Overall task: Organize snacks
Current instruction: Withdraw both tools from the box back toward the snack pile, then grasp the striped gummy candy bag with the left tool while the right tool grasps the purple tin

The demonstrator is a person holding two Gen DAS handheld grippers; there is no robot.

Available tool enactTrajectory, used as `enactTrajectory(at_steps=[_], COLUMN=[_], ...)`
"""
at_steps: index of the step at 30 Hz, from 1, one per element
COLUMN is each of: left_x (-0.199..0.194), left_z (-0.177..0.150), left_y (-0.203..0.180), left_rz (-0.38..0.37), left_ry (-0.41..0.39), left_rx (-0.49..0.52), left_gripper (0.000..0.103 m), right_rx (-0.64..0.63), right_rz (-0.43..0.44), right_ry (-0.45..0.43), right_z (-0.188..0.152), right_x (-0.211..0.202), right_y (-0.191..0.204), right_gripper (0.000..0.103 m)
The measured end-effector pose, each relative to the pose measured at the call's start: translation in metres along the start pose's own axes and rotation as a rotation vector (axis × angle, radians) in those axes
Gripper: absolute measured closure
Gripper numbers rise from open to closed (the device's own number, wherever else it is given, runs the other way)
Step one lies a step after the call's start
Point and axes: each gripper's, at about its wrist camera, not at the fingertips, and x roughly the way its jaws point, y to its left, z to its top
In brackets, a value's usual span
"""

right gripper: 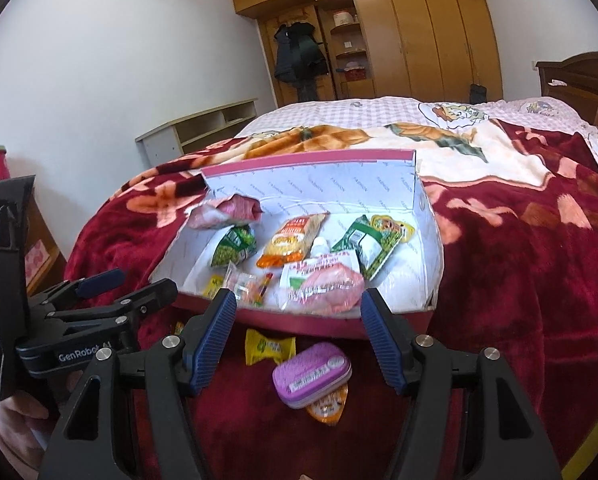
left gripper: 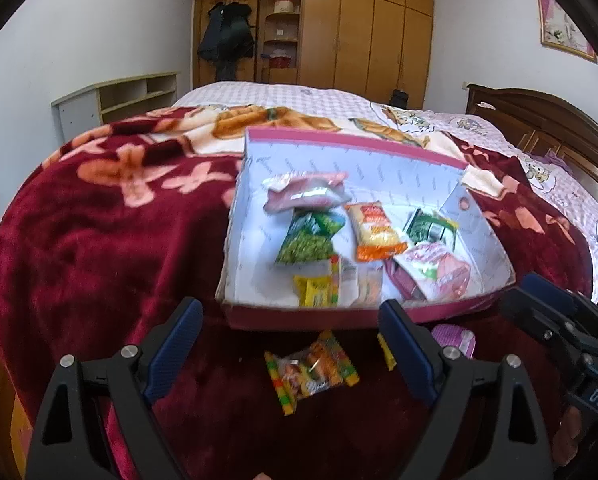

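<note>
my left gripper (left gripper: 291,350) is spread wide with nothing between its blue ribbed pads, hanging over the dark red floral fleece blanket (left gripper: 99,240) just short of the shallow pink-rimmed cardboard box with a white lining (left gripper: 299,318). my right gripper (right gripper: 297,338) is spread just as wide and holds nothing either, also on the near side of that box.

in front of the box's near wall, loose on the blanket, lie a clear crinkly candy packet with yellow, red and green edges (left gripper: 311,368), a small yellow wrapped sweet (right gripper: 269,346), a purple oval tin with a white label (right gripper: 311,372) and, partly under the tin, an orange sealed jelly cup (right gripper: 327,408).

inside the box, nearest the front wall, sit a yellow sachet (left gripper: 315,290) and a pink and white plastic bag (right gripper: 323,284). farther in are a green pea snack bag (left gripper: 309,238), an orange and yellow snack bag (left gripper: 377,232) and a green and white packet (right gripper: 365,246). at the box's far left a pale pink crumpled bag (left gripper: 305,192) rests against the back wall.

beyond the box stands a tall brown wooden wardrobe (left gripper: 359,24).
</note>
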Motion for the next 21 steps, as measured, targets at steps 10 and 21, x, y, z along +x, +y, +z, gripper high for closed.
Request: enactTrajectory(at_steps=[10, 21], left_x=[0.012, 0.029], left_z=[-0.027, -0.040], left_y=[0.004, -0.004], left_rz=[-0.003, 0.008], left_ry=[0.064, 0.085], left_rx=[-0.040, -0.034], left_gripper=[0.010, 0.010], right_rx=[0.043, 0.036], right_rz=[-0.009, -0.021], right_ry=[0.018, 0.030], right_z=[-0.028, -0.054], right_x=[0.000, 0.004], right_y=[-0.004, -0.007], right_gripper=[0.037, 0.037])
